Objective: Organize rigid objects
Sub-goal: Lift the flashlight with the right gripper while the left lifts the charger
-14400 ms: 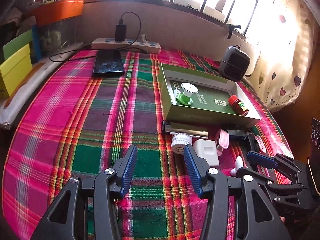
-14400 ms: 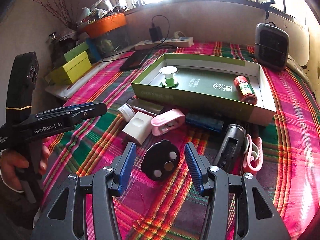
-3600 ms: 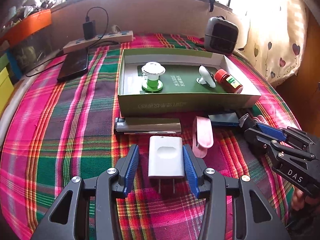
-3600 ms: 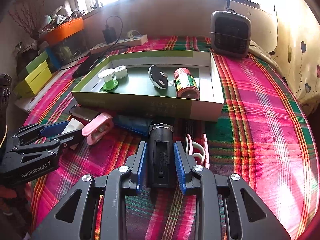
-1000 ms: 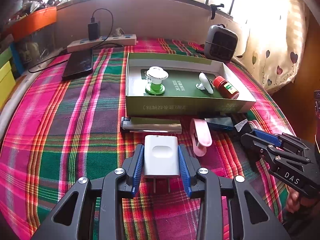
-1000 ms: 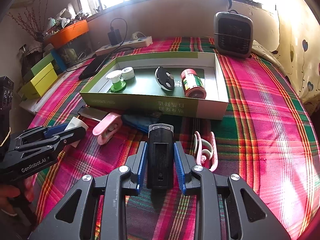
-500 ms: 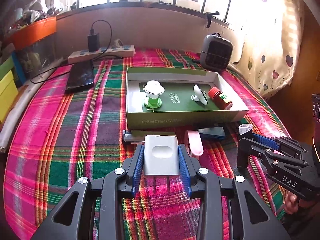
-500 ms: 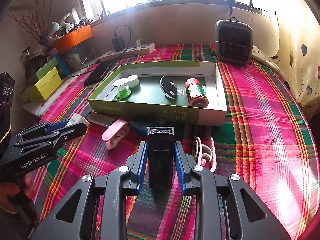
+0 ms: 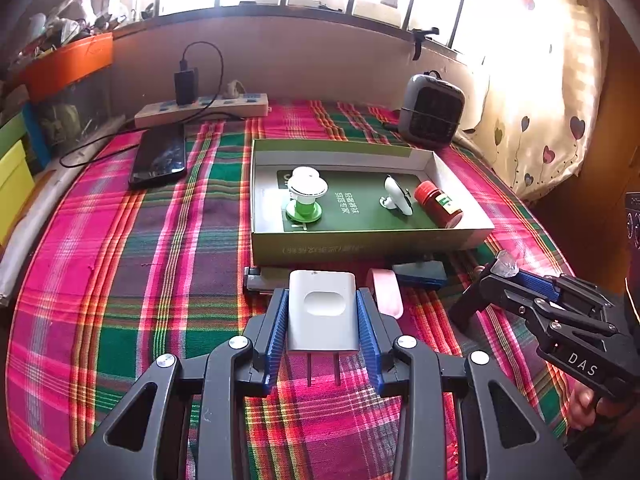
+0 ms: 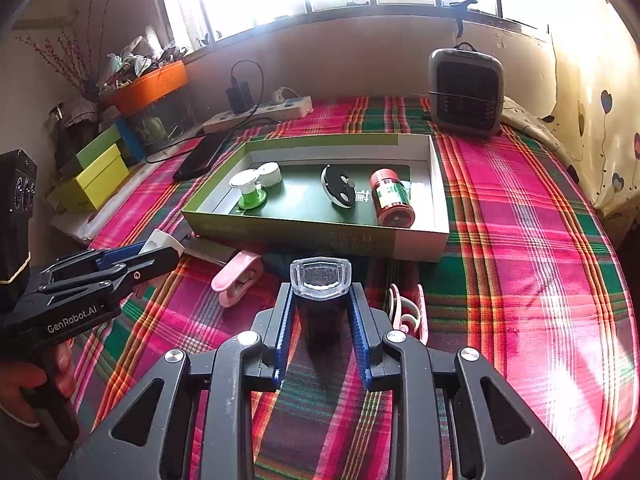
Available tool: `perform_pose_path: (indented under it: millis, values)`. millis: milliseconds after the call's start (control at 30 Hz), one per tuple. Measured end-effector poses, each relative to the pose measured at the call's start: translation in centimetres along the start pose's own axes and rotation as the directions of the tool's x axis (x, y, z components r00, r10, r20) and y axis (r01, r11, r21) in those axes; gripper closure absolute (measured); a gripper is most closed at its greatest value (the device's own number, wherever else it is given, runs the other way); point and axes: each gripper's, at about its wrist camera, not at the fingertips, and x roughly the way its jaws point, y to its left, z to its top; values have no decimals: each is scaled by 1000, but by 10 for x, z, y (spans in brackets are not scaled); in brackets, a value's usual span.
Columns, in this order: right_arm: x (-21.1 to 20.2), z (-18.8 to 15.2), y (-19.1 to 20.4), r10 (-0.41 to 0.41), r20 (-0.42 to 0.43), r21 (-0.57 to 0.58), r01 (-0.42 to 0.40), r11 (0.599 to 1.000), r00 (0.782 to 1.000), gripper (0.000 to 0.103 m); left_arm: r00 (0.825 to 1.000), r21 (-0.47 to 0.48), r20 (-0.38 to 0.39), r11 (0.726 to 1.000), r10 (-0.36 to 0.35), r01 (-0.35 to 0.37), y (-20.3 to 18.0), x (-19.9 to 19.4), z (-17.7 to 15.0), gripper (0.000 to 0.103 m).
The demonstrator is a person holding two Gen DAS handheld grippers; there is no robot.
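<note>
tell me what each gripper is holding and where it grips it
The left gripper holds the white charger by its two side faces, prongs toward the camera. The right gripper holds the black light by the sides of its body, clear lens forward.

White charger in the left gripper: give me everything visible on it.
The white charger is a glossy plastic block with rounded corners, an oval recess on its face and two metal prongs pointing back at the camera. The left gripper clamps its two sides between blue ribbed pads. It is held above the plaid cloth, short of the green box.
</note>
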Motion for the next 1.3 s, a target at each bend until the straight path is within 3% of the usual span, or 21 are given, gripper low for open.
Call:
perform_pose_path:
  millis: [267,500,800,1033,1300]
  values:
    - [-5,-1,2,21,-9,-15,-21,1000,1000,76,1000,0,-1,1000,-7,7,1,-1,-1,70]
    - [-20,-4,-1,41,-75,-86,-47,995,996,76,1000,-17,9,1000,-9,9,6,-3,0,70]
    - [12,2,25,2,-88,-199,-19,980,996,75,1000,-26,3,1000,-5,5,11,-3,-2,70]
    - [36,5,29,29,-129,-186,-52,981,991,76,1000,-37,-5,999,-3,3,15,1,-2,70]
    - [36,-1,27,65,-139,-163,-87,983,988,75,1000,-40,-10,999,-4,4,15,5,-1,70]
